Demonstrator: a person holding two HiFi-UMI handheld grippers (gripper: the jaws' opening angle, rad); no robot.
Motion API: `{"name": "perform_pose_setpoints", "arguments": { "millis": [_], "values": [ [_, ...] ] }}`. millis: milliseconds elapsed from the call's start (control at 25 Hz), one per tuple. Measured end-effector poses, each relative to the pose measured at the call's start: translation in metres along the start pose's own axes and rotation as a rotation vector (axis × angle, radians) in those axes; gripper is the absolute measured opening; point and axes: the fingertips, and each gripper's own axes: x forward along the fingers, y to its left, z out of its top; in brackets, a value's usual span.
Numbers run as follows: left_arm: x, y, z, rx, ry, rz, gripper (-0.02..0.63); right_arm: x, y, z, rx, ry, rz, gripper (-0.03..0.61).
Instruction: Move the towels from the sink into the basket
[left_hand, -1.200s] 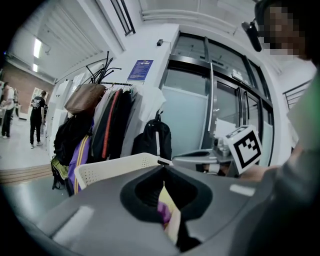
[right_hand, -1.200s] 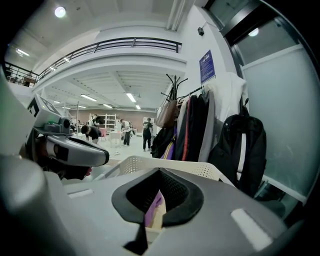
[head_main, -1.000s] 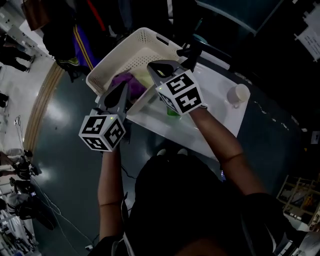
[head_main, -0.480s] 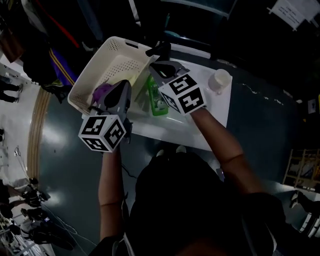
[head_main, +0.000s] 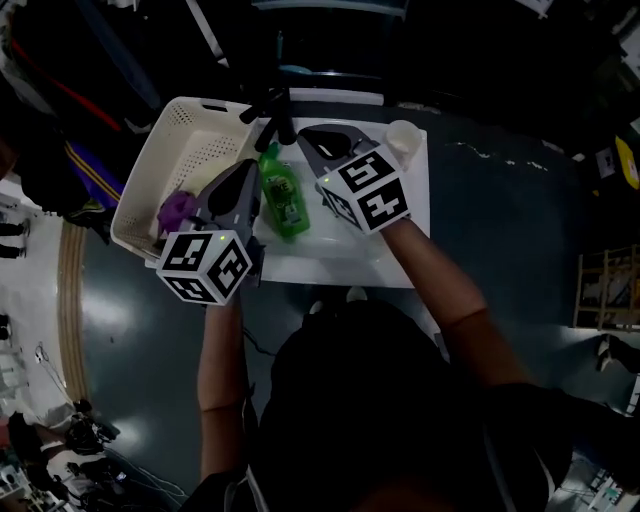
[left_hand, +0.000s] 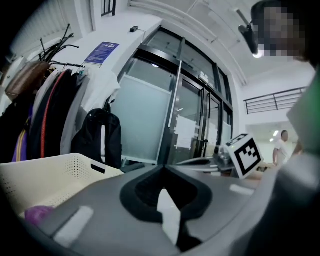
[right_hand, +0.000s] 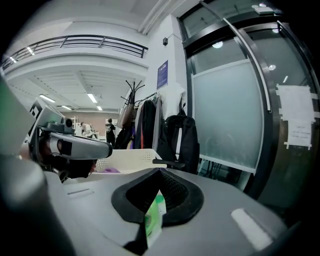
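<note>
The cream perforated basket (head_main: 190, 140) stands left of the white sink top (head_main: 340, 255), and a purple towel (head_main: 177, 210) lies in its near corner. My left gripper (head_main: 247, 166) hovers at the basket's right rim, its jaws shut with nothing between them. My right gripper (head_main: 306, 133) is over the sink top near the black faucet (head_main: 275, 105), also shut and holding nothing. In the left gripper view the shut gripper (left_hand: 164, 167) points past the basket (left_hand: 50, 175). In the right gripper view the closed gripper (right_hand: 160, 171) faces the basket (right_hand: 130, 157), which holds the purple towel (right_hand: 111, 170).
A green soap bottle (head_main: 283, 195) lies on the sink top between the two grippers. A white cup (head_main: 402, 137) stands at the top's far right corner. A coat rack with bags and jackets (right_hand: 150, 125) stands before glass doors behind the basket.
Both grippers have swung from over the basket toward the sink top. The green bottle now shows fully between them. Both stay shut.
</note>
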Motion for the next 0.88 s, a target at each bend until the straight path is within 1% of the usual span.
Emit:
{"name": "perform_pose_setpoints", "arguments": {
  "millis": [240,520,880],
  "values": [
    [0.02,-0.025,-0.011,-0.002,0.024,-0.064,0.006,-0.025,-0.021,-0.016,0.032,0.011,-0.063,-0.003],
    [0.037,-0.041,-0.03,-0.026,0.054,-0.105,0.006,-0.047,-0.039,-0.039,0.079,0.031,-0.12,-0.003],
    [0.048,-0.052,-0.067,-0.082,0.113,-0.142,0.006,-0.06,-0.041,-0.073,0.145,0.069,-0.149,-0.003]
  ]
}}
